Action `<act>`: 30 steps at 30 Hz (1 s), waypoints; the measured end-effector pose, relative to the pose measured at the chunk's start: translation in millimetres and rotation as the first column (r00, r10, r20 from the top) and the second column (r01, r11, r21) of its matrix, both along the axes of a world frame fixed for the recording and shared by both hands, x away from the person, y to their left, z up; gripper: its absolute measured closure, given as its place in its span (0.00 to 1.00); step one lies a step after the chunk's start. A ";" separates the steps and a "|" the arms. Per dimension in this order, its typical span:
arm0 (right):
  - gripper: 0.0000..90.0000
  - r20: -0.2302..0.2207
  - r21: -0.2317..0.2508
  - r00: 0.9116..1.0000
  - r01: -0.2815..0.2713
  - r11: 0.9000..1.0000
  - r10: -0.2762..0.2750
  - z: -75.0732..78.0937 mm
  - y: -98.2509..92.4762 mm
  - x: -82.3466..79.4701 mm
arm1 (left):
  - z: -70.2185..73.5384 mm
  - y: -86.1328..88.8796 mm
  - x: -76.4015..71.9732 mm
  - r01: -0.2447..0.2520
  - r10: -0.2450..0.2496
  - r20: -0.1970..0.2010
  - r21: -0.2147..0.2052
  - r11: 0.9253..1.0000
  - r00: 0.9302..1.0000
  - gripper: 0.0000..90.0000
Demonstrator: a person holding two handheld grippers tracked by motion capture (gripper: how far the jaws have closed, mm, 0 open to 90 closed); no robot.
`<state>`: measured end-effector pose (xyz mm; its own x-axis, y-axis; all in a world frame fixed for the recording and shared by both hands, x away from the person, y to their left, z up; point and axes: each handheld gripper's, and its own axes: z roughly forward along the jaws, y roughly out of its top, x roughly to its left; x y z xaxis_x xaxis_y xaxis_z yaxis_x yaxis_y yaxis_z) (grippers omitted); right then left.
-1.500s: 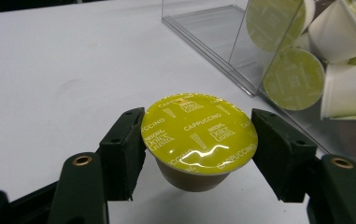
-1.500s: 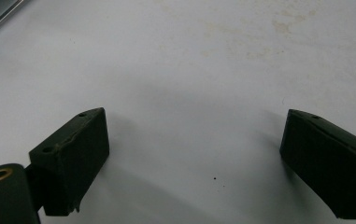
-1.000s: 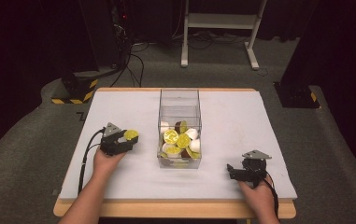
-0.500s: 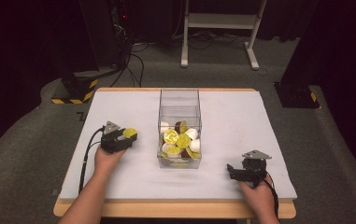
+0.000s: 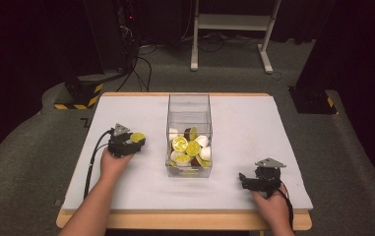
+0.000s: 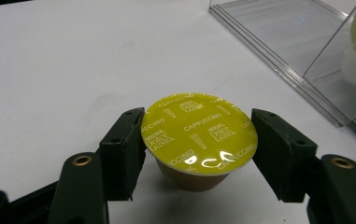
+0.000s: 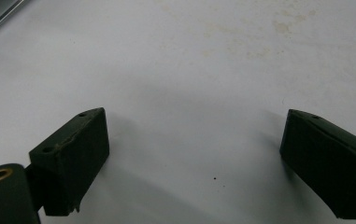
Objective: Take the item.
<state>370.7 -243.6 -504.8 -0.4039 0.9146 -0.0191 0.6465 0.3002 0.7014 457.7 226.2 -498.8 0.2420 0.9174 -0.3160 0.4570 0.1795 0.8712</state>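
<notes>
A coffee capsule [image 6: 199, 133] with a yellow-green foil lid marked Cappuccino stands upright between the black jaws of my left gripper [image 6: 199, 142], which is shut on its sides. From above, that gripper [image 5: 132, 140] and the capsule [image 5: 137, 137] are low over the white table, left of a clear plastic box [image 5: 189, 105]. The box holds several capsules [image 5: 187, 147], yellow-green, white and brown. My right gripper [image 5: 244, 180] rests near the table's front right corner, pointing left. Its jaws [image 7: 194, 158] stand wide open over bare table, nothing between them.
The clear box's wall [image 6: 297, 42] is close on the right in the left gripper view. The white table top [image 5: 244, 128] ends in a wooden edge at the front. Beyond the table are dark floor, cables and a white stand [image 5: 229, 29].
</notes>
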 end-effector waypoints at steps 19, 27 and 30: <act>0.09 0.000 0.000 1.000 0.000 1.000 0.000 0.0 0.0 -0.1 | -3.7 4.7 2.3 -0.008 0.007 -0.024 -0.006 1.000 1.000 0.35; 0.09 0.000 0.000 1.000 0.000 1.000 0.000 0.0 0.0 0.0 | 1.6 6.5 -3.4 -0.006 0.006 -0.012 -0.029 1.000 1.000 0.33; 0.09 0.000 0.000 1.000 0.000 1.000 0.000 0.0 0.0 -0.1 | 3.5 6.8 -6.2 0.003 -0.003 -0.010 -0.035 0.999 1.000 0.33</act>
<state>370.6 -243.5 -504.8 -0.4038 0.9146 -0.0191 0.6465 0.3000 0.7014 451.5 233.0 -495.2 0.2413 0.9050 -0.3504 0.4667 0.2084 0.8595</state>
